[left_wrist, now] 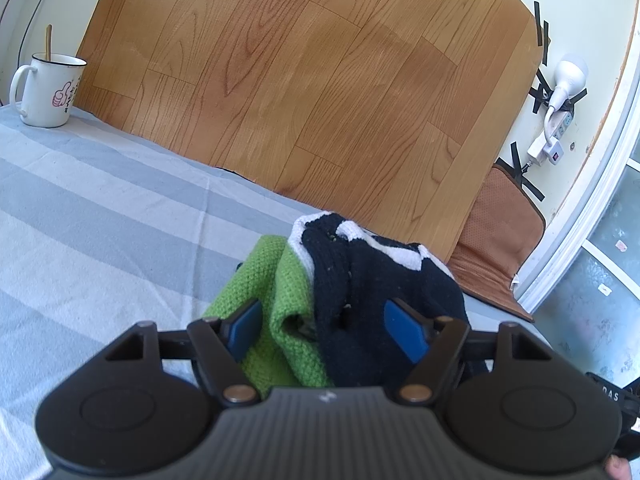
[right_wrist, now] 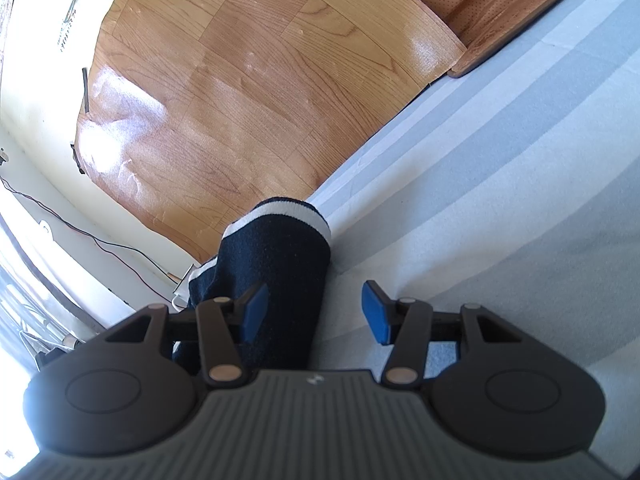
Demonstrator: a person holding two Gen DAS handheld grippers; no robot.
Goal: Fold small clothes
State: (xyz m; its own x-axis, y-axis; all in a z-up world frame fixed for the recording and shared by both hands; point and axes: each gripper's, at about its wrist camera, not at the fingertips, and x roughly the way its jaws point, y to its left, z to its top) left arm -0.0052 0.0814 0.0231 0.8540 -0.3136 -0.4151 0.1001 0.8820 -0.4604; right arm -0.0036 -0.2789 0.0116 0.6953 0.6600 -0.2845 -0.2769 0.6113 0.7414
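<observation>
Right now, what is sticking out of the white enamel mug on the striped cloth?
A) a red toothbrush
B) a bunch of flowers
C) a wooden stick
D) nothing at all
C: in the left wrist view, a thin wooden stick pokes up out of the white enamel mug with the pink thumbs-up drawing, which stands on the grey and white striped cloth.

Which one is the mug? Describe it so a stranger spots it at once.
Start from the grey-and-white striped cloth covering the surface and follow it to its far left corner, where it meets the wood-grain panel. The white enamel mug stands there, upright and alone. It has a dark rim, a pink thumbs-up print and a stick poking out, far from the knitted clothes.
</observation>
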